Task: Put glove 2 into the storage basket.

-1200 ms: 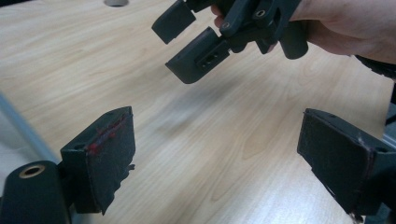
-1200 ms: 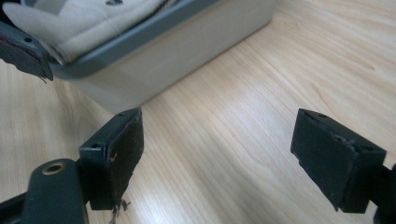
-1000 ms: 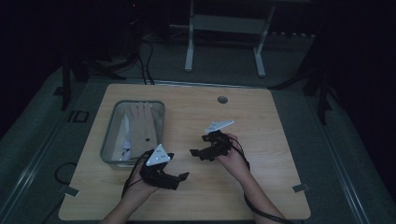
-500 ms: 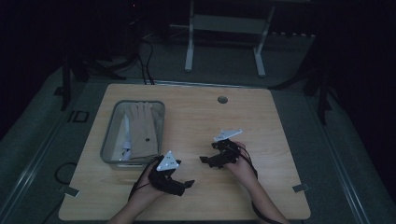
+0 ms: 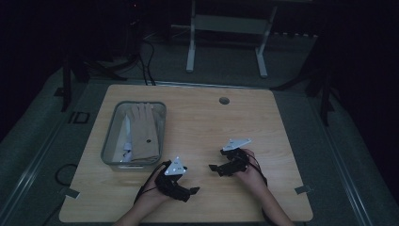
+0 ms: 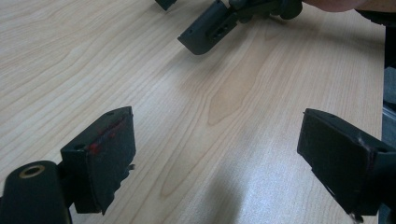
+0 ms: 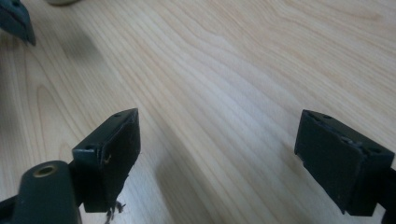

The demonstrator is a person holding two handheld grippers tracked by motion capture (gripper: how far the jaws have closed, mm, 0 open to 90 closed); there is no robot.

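Note:
My left gripper (image 5: 189, 191) lies low over the near part of the wooden table (image 5: 202, 127), held by a hand, its jaws pointing right. In the left gripper view my left gripper (image 6: 224, 163) stands open over bare wood. My right gripper (image 5: 215, 168) sits a short way to the right and points left toward it. In the right gripper view my right gripper (image 7: 229, 158) is open too, nothing between the pads. Each gripper view catches a jaw of the other gripper: the right gripper's fingers (image 6: 205, 35) and the left gripper's fingertip (image 7: 16, 21).
A clear tray (image 5: 131, 165) stands at the table's left, holding a beige glove (image 5: 143, 132) and a white item (image 5: 126, 141). A round cable hole (image 5: 224, 100) is near the far edge. The near table edge lies just behind both hands.
Both hands have come down and toward the near edge, shifting slightly right. Both grippers stay open and empty.

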